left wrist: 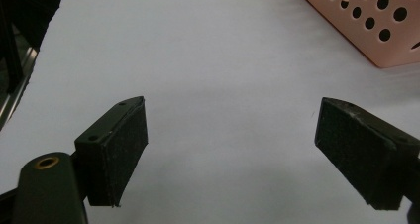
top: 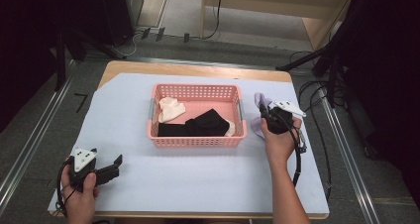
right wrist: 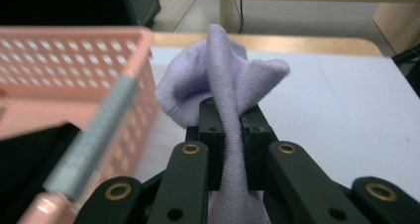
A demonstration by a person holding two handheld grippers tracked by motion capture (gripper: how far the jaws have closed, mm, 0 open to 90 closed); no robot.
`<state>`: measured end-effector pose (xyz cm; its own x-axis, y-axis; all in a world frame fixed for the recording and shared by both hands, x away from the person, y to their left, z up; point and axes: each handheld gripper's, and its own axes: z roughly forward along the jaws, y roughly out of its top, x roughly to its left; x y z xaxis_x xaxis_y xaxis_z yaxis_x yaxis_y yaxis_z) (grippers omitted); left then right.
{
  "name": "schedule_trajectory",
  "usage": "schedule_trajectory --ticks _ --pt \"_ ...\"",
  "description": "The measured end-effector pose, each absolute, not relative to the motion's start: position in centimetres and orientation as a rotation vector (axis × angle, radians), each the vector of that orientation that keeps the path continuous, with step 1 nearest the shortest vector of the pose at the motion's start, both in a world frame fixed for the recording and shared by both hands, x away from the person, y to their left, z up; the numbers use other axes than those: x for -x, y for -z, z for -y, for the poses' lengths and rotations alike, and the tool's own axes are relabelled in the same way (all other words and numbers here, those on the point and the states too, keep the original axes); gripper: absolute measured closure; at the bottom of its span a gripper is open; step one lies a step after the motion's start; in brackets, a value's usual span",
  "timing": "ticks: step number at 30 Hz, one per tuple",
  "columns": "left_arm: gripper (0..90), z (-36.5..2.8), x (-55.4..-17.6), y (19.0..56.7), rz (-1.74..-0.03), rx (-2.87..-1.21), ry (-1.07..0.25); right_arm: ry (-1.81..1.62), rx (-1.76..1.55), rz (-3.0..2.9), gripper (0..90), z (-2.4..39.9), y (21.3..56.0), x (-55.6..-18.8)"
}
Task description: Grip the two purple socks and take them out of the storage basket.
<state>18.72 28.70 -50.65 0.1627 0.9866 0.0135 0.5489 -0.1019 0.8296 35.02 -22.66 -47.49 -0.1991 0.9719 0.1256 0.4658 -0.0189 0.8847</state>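
Observation:
A pink perforated basket (top: pixel 196 141) sits mid-table and holds black socks (top: pixel 203 124) and a cream sock (top: pixel 171 109). Just right of the basket, my right gripper (top: pixel 263 114) is shut on a lilac sock (top: pixel 259 101). In the right gripper view the lilac sock (right wrist: pixel 225 87) bunches up between the two closed jaws and hangs down behind them, with the basket (right wrist: pixel 59 75) close at the left. My left gripper (top: pixel 117 163) rests near the table's front left corner, open and empty. The left gripper view shows its pads (left wrist: pixel 124 149) wide apart over bare cloth.
A pale lilac-white cloth (top: pixel 198 179) covers the wooden table. A corner of the basket (left wrist: pixel 376 26) shows at the upper right of the left gripper view. Cables and stand legs lie on the floor beyond the table's far and right edges.

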Motion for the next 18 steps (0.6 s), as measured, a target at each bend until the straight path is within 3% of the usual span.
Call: schedule_trajectory --ticks 4,12,18 --pt "14.2 -28.7 -18.7 50.6 -1.471 -1.748 -0.794 -1.123 -1.537 -1.721 80.3 23.2 49.2 -34.9" --pt "14.2 -28.7 -18.7 50.6 -1.473 -1.745 -0.792 -1.128 -1.621 -1.718 48.2 24.0 49.9 -34.6" --pt "14.2 -28.7 -18.6 50.6 -1.471 -1.747 -0.793 -1.155 -1.595 -1.699 36.5 25.0 49.0 -33.3"
